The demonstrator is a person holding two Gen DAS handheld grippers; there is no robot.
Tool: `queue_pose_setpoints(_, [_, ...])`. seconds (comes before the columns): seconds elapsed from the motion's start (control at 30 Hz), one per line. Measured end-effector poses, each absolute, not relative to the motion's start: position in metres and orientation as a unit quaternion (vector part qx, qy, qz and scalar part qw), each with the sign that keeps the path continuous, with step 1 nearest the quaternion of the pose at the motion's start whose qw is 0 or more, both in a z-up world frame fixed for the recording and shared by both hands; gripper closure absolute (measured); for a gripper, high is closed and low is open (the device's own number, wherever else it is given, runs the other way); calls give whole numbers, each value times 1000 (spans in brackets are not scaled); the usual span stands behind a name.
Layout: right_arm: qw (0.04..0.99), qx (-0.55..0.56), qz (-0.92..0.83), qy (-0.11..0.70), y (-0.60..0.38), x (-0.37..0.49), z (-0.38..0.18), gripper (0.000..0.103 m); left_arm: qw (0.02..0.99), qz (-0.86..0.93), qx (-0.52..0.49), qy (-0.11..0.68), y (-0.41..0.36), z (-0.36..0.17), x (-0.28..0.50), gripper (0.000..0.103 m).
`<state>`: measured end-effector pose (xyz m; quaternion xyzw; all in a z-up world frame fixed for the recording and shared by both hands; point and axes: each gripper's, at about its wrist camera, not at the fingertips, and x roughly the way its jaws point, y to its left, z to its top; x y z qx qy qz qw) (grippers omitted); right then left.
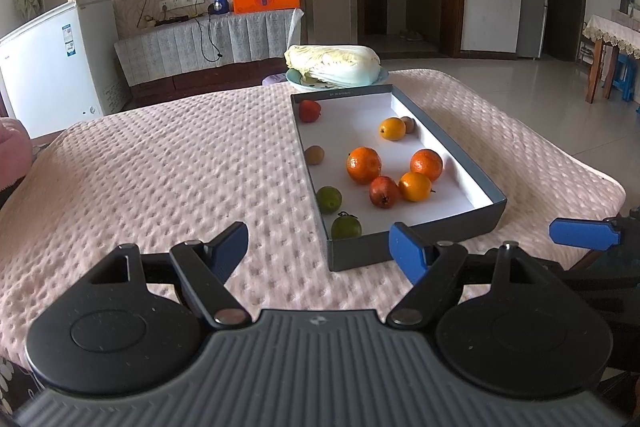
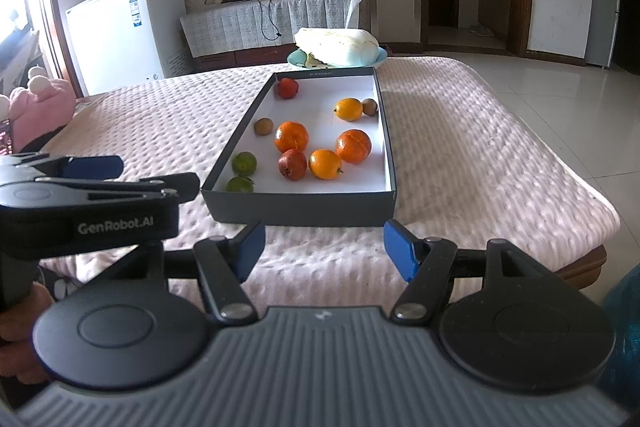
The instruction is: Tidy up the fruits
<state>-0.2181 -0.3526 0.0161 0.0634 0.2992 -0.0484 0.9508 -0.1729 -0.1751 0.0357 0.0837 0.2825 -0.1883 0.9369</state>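
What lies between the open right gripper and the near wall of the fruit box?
Only bare pink cover. In the right wrist view, nothing stands between the right gripper and the box wall; the fruit all lies inside, past it.

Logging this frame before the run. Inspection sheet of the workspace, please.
Surface: pink quilted cover, bare in front of the box.
Job's things: grey box with white floor holds every fruit: four orange citrus, two green citrus, two red fruits, two brown kiwis.
Clutter: cabbage on a plate behind the box.
Grippers: left tool open, empty; right tool open, empty; both short of the box.
Cables: black cord hanging from the wall socket.
Surroundings: TV, orange carton, white fridge.
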Motion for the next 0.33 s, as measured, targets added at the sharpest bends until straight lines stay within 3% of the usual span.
queue_pose_setpoints(0.33, [951, 64, -51, 300, -354, -218, 15, 35, 938, -193, 81, 276, -174, 36, -174, 22])
